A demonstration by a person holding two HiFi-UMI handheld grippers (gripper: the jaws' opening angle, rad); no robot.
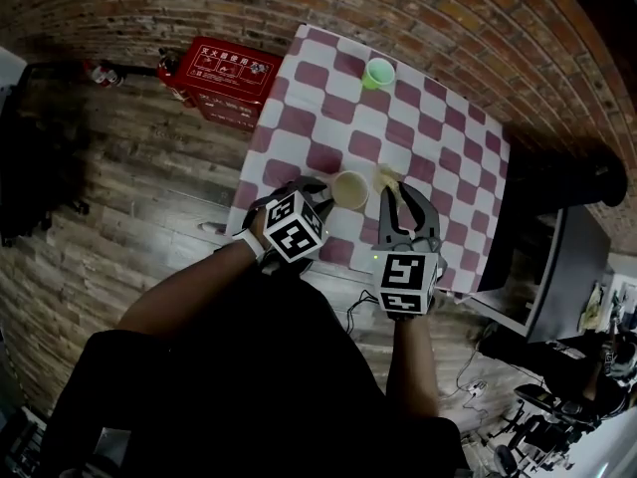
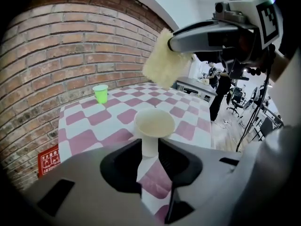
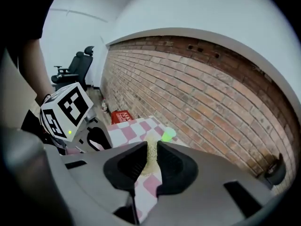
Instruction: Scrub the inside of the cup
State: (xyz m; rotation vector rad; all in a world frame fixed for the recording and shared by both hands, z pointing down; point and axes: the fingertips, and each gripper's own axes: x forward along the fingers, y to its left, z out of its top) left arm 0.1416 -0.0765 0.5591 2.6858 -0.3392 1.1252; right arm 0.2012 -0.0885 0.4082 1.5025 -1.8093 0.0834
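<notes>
At the near edge of the checked worktop [image 1: 328, 118], clamping a cream cup [image 1: 349, 189] with the left gripper [image 2: 149, 147], jaws shut tight on its narrow lower part, mouth up and wide open. Hard to say whether resting on the cloth or lifted off it. Over on the right, pinching a yellow sponge [image 2: 162, 60] in the right gripper [image 3: 149, 157], jaws closed on it. Holding that sponge up above the cup's rim, a touch to the right, clear of it, not inside. Way off at the far side of the worktop, standing alone: a small green cup [image 1: 378, 72]. Down on the floor to the left, against the brick wall [image 2: 70, 46], a red box [image 1: 224, 78].
</notes>
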